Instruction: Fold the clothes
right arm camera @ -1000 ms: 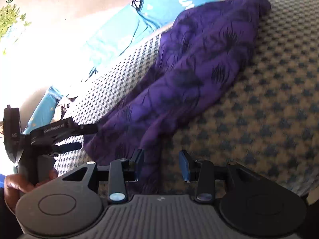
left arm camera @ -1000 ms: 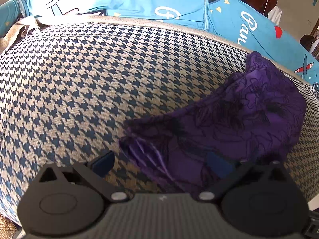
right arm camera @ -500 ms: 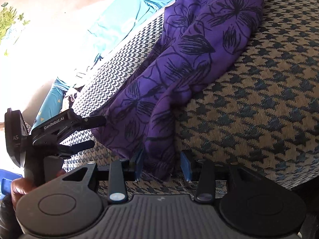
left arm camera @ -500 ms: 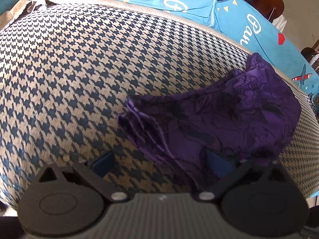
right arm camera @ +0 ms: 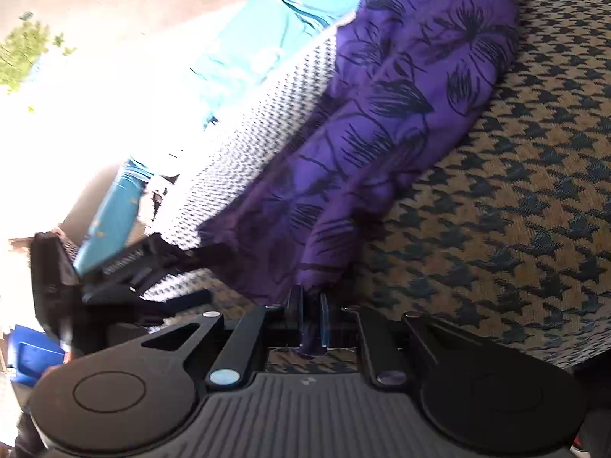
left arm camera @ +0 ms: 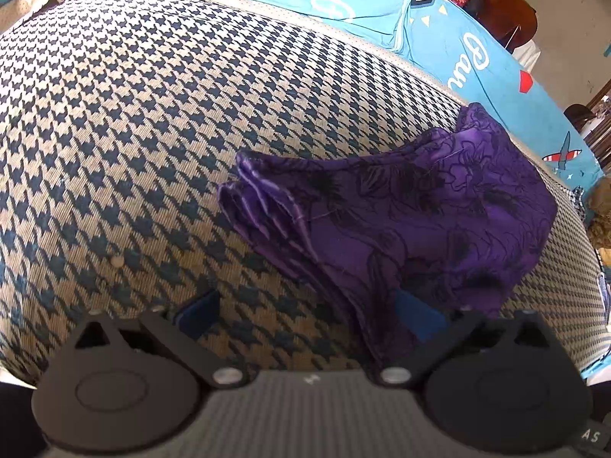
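A purple cloth [left arm camera: 401, 210] with dark flowers lies bunched up on a checked cushion [left arm camera: 133, 133], with its layered edges stacked at one end and its far end near a blue sheet [left arm camera: 382, 0] behind the cushion. The right gripper [right arm camera: 311, 320] has its two fingers squeezed tight on the near tip of the cloth. The left gripper [left arm camera: 305, 313] has its fingers spread wide apart, low over the cushion, with the near edge of the cloth lying between them by the right finger.
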